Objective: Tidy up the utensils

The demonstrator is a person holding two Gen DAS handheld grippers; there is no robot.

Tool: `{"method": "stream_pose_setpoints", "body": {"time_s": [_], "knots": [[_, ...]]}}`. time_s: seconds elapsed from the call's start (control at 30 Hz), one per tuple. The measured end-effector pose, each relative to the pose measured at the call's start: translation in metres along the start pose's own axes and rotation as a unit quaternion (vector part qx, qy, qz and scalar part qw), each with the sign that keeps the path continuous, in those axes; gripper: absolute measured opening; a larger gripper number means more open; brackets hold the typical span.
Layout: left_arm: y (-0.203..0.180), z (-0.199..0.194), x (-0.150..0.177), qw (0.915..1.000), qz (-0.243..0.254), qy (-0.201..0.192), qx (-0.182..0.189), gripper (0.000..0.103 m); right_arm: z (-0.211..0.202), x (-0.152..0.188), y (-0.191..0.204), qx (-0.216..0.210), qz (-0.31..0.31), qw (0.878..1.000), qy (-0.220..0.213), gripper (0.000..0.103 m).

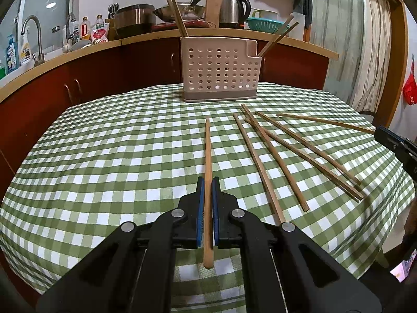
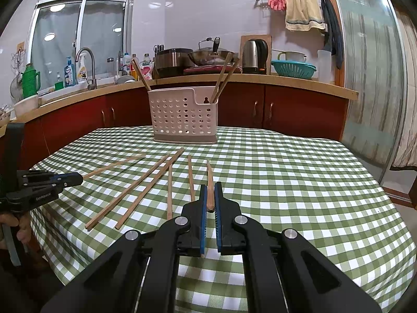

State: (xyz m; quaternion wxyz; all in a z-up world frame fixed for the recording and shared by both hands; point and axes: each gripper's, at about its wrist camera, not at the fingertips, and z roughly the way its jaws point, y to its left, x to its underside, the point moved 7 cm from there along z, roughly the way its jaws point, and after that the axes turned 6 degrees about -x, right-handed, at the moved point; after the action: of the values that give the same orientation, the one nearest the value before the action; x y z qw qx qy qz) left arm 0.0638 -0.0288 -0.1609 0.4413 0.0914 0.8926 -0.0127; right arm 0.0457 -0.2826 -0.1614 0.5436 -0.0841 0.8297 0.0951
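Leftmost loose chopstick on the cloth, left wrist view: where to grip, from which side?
Grip the leftmost loose chopstick near its thick near end, coming from above with jaws across its width. It lies flat on the checked tablecloth, and its near end sits apart from the neighbouring chopstick, while their far tips crowd together.

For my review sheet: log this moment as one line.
left gripper: shut on chopstick | right gripper: shut on chopstick | holder: four chopsticks in | tablecloth: four loose
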Motion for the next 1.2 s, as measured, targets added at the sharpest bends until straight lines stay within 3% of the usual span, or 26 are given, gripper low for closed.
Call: {"method": "stream_pose_setpoints", "body": {"time_s": [0.3,0.5,0.53,0.63,0.7,0.93,1.07,1.13,1.2], "knots": [[0.004,-0.004,-0.005,0.9999,-0.003,-0.012,-0.001,0.006,-0.001,-0.001,0.000,-0.001,0.000,1.000,-0.002,0.006],[-0.001,-0.001,0.010,0.9998,0.000,0.017,0.013,0.009,0.000,0.001,0.000,-0.003,0.003,1.000,0.001,0.006],[-0.001,0.000,0.013,0.9996,-0.002,0.023,0.014,0.012,0.001,0.001,0.000,-0.003,0.002,1.000,0.001,0.006],[-0.001,-0.004,0.016,0.9995,-0.013,0.023,0.017,0.037,0.001,0.002,0.000,-0.003,0.002,1.000,0.002,0.006],[-0.001,-0.008,0.017,0.9995,-0.017,0.019,0.018,0.043,0.002,0.003,-0.001,-0.003,0.004,1.000,0.004,0.006],[-0.011,-0.004,0.041,0.9980,0.007,0.057,0.025,0.041,0.001,0.005,0.000,-0.004,0.004,1.000,0.002,0.006],[-0.010,-0.006,0.044,0.9980,0.014,0.057,0.025,0.015,0.001,0.004,-0.001,-0.005,0.007,1.000,0.000,0.006],[-0.009,-0.006,0.044,0.9979,0.012,0.058,0.027,0.007,0.001,0.004,-0.001,-0.005,0.006,1.000,0.000,0.006],[-0.007,-0.008,0.045,0.9980,0.013,0.057,0.026,0.006,0.000,0.003,-0.001,-0.005,0.005,1.000,-0.002,0.006]]}}
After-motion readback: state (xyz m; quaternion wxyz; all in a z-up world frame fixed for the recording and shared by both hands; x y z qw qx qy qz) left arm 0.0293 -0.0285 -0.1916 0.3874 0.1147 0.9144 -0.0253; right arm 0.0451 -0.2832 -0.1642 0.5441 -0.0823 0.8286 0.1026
